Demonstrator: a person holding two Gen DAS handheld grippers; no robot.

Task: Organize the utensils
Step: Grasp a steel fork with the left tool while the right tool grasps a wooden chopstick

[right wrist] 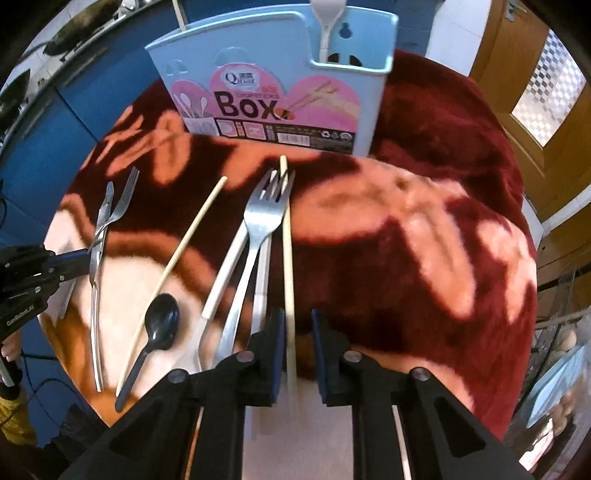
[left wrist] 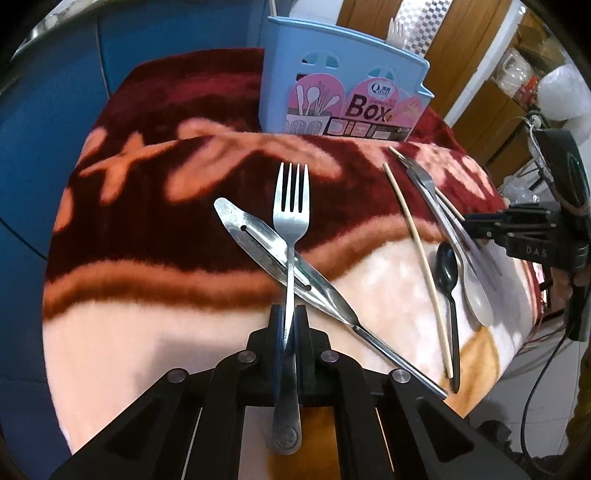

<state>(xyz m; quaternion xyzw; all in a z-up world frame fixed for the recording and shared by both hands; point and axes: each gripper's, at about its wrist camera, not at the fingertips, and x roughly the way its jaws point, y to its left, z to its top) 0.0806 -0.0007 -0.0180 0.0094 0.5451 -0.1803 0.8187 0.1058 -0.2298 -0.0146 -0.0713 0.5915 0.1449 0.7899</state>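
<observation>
My left gripper is shut on the handle of a metal fork, whose tines point toward the blue utensil box. The fork crosses over a metal knife lying on the blanket. In the right wrist view my right gripper stands open around a wooden chopstick; the chopstick is close to the left finger, with a gap to the right one. Beside it lie a second metal fork, a white spoon, a black spoon and another chopstick.
The utensils lie on a red and pink blanket that drops off at its edges. A white spoon stands in the box's right compartment. A wooden door is at the right, blue panels at the left.
</observation>
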